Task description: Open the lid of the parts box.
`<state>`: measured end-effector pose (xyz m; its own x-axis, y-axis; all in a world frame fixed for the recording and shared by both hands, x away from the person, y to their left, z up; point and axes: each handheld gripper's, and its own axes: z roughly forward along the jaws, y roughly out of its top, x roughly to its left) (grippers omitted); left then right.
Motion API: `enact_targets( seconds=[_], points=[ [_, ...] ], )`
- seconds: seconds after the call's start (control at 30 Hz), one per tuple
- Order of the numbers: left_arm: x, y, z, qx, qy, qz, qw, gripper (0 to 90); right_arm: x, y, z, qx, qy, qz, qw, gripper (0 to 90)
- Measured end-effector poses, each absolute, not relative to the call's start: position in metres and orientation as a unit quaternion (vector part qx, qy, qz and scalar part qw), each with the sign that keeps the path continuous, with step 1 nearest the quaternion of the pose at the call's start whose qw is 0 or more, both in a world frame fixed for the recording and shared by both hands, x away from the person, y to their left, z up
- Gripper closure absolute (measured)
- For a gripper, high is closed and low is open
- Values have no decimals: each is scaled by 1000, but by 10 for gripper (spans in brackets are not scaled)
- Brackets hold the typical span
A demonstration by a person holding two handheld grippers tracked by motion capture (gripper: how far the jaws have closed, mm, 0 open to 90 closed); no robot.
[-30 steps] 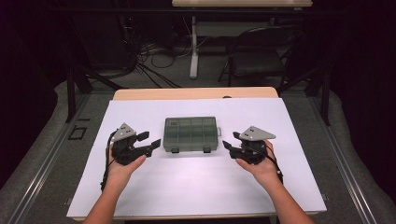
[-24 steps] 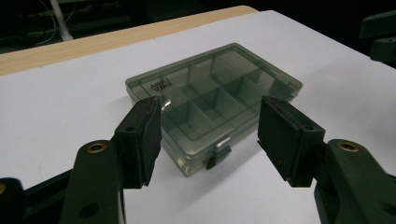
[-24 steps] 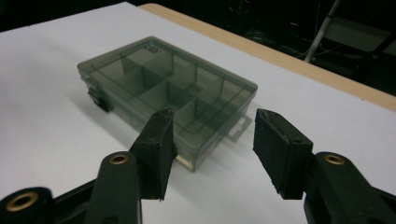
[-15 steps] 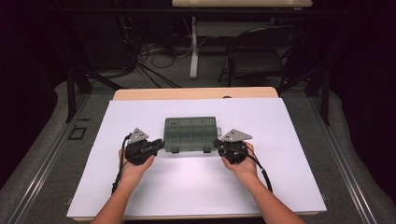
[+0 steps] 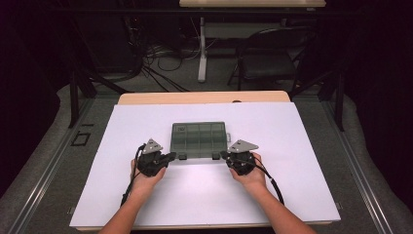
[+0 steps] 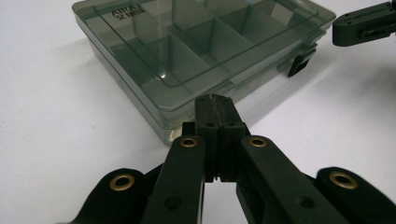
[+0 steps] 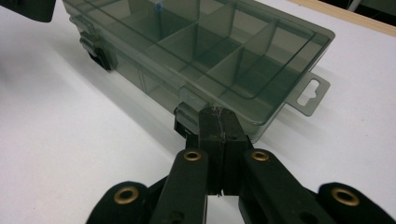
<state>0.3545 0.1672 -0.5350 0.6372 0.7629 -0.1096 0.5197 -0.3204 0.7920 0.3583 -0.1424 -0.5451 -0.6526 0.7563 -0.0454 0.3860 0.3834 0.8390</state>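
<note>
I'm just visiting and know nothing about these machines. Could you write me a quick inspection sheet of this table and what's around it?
Surface: white table, wooden strip along the far edge.
Job's things: smoky clear compartment box, lid down, two dark latches on its near side.
Clutter: nothing seen.
Grippers: left gripper and right gripper, jaws shut with nothing between them, tips at the box's near latches.
Cables: one trails from each gripper; more lie on the floor behind.
Surroundings: dark room, chair, table leg.

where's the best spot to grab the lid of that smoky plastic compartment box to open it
Probably at the two dark latches on the near front edge of the compartment box, coming from the person's side. The lid lies flat and shut, and the latches are the only protruding parts there.
</note>
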Motion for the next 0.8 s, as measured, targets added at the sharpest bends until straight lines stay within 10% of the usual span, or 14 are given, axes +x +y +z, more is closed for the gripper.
enact_targets(
  seconds=[0.8],
  points=[
    [361,155,-548,818,404,159,378,900,362,-138,-554,353,814,409,212,900]
  ],
)
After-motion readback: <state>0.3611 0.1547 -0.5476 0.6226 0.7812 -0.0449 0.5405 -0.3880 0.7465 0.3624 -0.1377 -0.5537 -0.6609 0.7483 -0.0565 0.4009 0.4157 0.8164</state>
